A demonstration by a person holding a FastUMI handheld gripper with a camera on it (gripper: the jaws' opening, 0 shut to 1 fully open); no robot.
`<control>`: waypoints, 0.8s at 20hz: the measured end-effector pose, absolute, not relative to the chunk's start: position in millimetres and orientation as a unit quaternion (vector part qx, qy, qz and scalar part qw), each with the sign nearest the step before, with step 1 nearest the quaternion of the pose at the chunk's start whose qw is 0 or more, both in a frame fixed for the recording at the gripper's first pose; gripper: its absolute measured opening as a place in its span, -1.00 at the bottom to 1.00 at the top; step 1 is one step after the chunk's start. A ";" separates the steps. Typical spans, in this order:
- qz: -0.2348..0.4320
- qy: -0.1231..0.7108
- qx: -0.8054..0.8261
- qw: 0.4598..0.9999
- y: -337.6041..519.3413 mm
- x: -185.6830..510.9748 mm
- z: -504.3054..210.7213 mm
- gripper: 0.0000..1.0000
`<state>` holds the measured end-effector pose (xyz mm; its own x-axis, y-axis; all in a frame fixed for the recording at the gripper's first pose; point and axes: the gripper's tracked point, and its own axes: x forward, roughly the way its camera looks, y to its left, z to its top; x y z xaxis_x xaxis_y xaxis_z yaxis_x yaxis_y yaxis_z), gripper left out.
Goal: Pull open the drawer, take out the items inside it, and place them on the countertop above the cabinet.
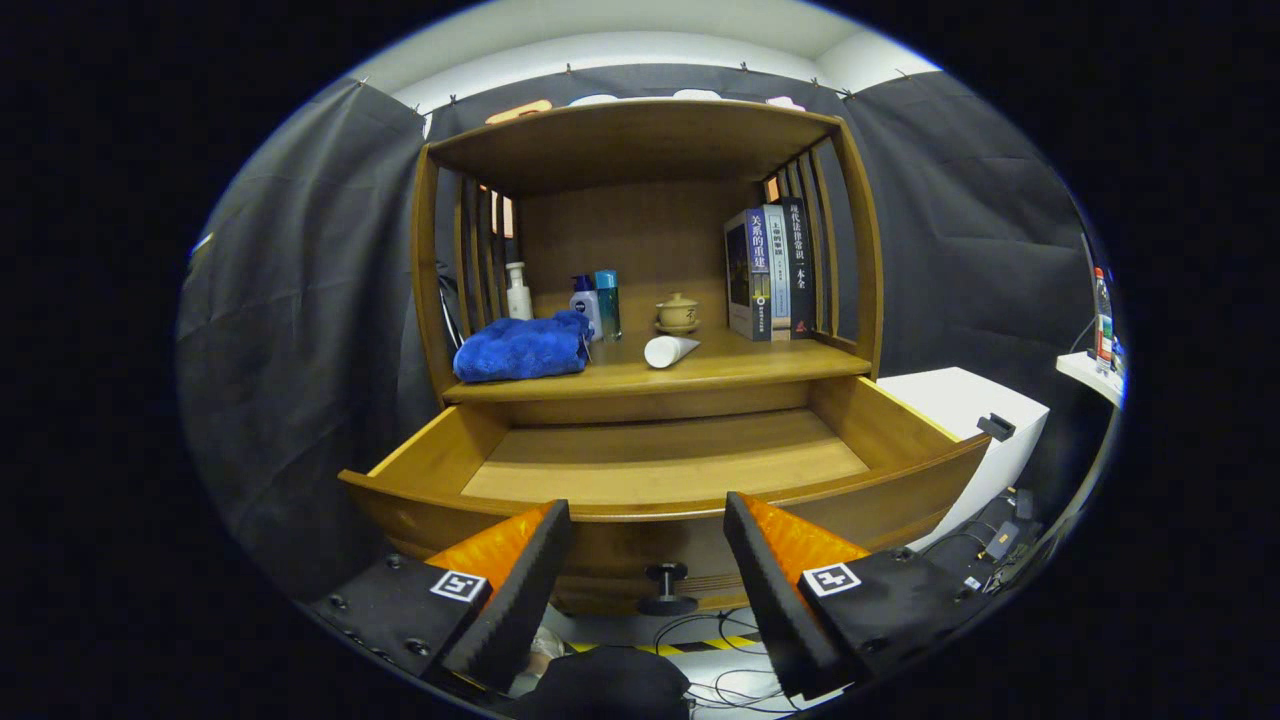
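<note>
The wooden drawer [660,500] stands pulled out toward me, and its bare floor shows with nothing lying on it. Its dark knob [667,587] hangs on the front panel, between my fingers. My gripper [648,530] is open and holds nothing, with its fingertips [548,530] level with the drawer's front rim. On the countertop [730,368] above the drawer lie a folded blue towel [522,348] at the left and a white tube [670,350] on its side near the middle.
On the countertop behind them stand a white pump bottle [517,292], two small blue bottles [596,303], a lidded cup on a saucer [677,313] and upright books [768,270]. A white box [965,410] stands right of the drawer. Cables lie on the floor below.
</note>
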<state>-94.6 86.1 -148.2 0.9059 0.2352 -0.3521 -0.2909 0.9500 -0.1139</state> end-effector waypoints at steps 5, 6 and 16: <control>0.128 0.172 -0.109 0.971 86.6 -90.6 -161.4 0.95; 0.123 0.170 -0.111 0.971 83.6 -89.8 -159.9 0.95; 0.122 0.205 -0.070 0.969 88.9 -65.6 -185.5 0.97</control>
<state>-65.6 88.9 -185.5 0.8860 0.2068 -0.4150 -0.2645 0.9605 -0.0861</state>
